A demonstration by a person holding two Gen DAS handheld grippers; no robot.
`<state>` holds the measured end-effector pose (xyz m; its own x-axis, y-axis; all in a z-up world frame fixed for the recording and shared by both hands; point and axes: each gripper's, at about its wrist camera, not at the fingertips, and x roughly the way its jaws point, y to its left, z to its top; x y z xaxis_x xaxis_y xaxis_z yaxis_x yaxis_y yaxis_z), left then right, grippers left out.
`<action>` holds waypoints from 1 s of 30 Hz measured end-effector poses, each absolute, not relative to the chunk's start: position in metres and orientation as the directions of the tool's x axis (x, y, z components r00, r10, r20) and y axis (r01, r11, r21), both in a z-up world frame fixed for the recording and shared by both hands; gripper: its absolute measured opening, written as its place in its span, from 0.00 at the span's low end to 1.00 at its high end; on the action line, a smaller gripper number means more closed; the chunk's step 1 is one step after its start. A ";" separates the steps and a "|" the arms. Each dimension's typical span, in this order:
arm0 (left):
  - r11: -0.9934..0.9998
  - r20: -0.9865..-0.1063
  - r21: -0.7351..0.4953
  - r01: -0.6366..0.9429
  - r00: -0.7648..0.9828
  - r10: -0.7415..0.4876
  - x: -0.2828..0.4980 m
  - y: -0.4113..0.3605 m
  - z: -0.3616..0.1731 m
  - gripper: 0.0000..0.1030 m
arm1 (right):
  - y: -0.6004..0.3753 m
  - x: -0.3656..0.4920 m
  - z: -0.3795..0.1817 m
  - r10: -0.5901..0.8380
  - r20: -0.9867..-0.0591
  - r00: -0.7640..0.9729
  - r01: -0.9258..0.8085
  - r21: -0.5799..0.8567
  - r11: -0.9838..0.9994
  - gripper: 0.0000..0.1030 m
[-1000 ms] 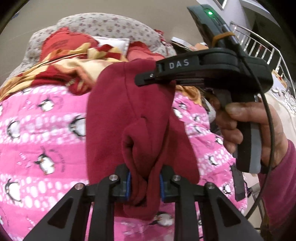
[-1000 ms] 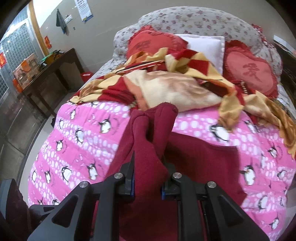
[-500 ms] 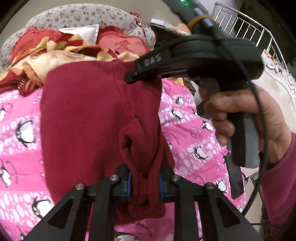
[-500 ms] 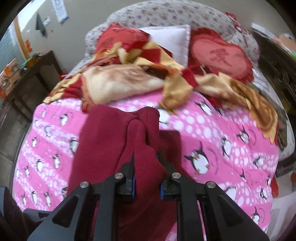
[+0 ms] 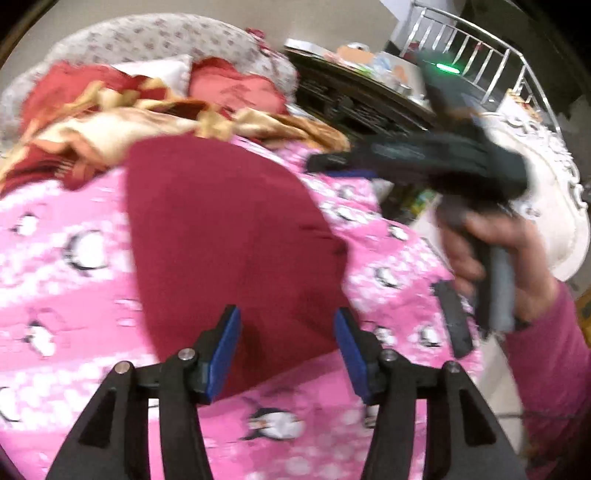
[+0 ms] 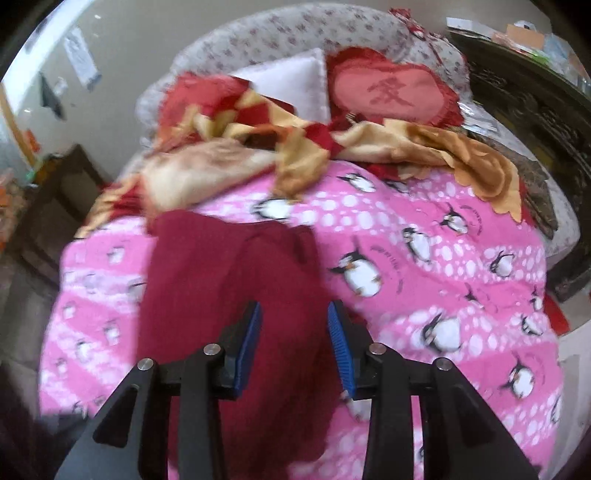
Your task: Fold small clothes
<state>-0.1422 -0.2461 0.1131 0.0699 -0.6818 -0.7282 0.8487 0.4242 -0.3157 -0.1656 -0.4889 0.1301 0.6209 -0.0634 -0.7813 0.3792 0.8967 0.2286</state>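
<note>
Dark red garment (image 5: 229,236), lying spread flat on the pink penguin-print blanket (image 5: 62,280) of a bed; its near edge is running between and below the blue pads of both tools, and its far edge is lying close to the crumpled red-and-gold blanket (image 6: 295,147). Left gripper (image 5: 287,347): fingers standing well apart above the cloth, nothing between them. Right gripper (image 6: 294,339): fingers likewise parted over the garment's right portion, gripping nothing; in the left wrist view its black body (image 5: 424,166) is hovering beyond the garment's right edge, held by the person's right hand (image 5: 495,266), and motion blur is making any lettering on it unreadable. Behind the blankets, a heart-shaped red cushion (image 6: 395,92) is showing one large embroidered Chinese character; small script beside the penguins is too fine to read. A white pillow (image 6: 291,83) is leaning against the floral headboard (image 6: 295,29). A paper notice (image 6: 81,55) is hanging on the wall, its text illegible. The garment's type is hard to make out, and its lower part is being cut off by the gripper frames.
</note>
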 end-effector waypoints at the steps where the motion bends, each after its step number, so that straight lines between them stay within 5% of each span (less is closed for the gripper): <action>1: 0.444 -0.735 -0.304 0.843 0.089 -0.672 -0.137 -0.243 0.111 0.54 | -0.478 -0.171 0.133 -0.038 -0.768 0.639 0.345 0.242 0.907 0.38; 6: 0.534 -0.776 -0.294 0.792 0.128 -0.617 -0.118 -0.239 0.086 0.54 | -0.433 -0.177 0.117 0.046 -0.783 0.620 0.209 0.222 0.952 0.38; 10: 0.550 -0.783 -0.306 0.778 0.123 -0.609 -0.118 -0.239 0.070 0.57 | -0.431 -0.183 0.074 -0.108 -0.869 0.484 0.275 0.034 0.961 0.30; 20: 0.574 -0.785 -0.296 0.764 0.148 -0.602 -0.117 -0.241 0.072 0.65 | -0.453 -0.212 0.084 -0.059 -0.800 0.597 0.400 0.233 0.887 0.31; 30: 0.597 -0.792 -0.285 0.750 0.167 -0.588 -0.112 -0.242 0.070 0.68 | -0.464 -0.192 0.087 -0.069 -0.771 0.633 0.426 0.273 0.862 0.31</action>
